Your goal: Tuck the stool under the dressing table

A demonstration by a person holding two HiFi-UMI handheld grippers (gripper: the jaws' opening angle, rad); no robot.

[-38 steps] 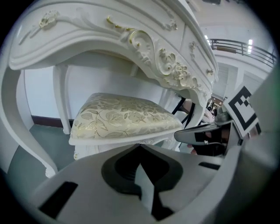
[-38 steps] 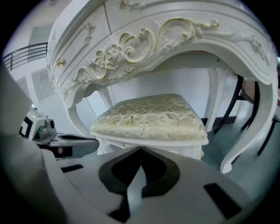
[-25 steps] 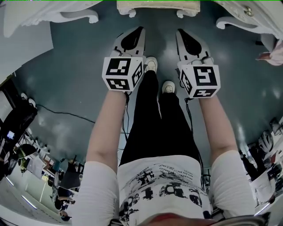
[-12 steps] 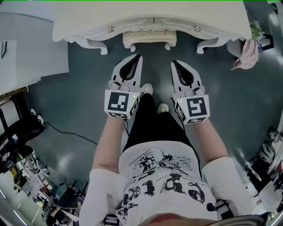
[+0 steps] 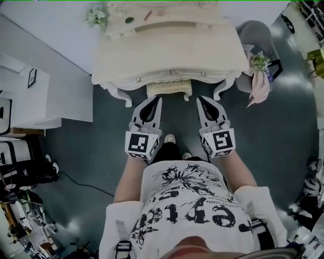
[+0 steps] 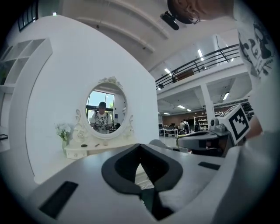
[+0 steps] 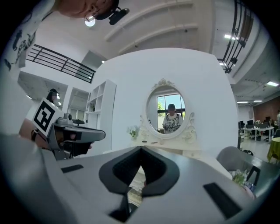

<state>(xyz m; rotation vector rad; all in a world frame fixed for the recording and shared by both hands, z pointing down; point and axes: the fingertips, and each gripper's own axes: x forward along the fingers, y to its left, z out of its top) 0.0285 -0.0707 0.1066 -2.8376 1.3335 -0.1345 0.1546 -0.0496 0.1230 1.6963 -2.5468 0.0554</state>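
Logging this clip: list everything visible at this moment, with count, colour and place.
dressing table: one, cream, top centre against the white wall
stool: one, cream, under the table between its front legs
mirror: one, oval with white frame, at the back of the table
flowers: one bunch, white, table's back left corner
chair: one, grey, right of the table
pink cloth: one, hanging by the table's right front leg, a second flower sprig above it
shelf unit: one, white, left of the table
left gripper: one, grey and black, jaws together, empty, pointing at the stool
right gripper: one, the same, jaws together, empty
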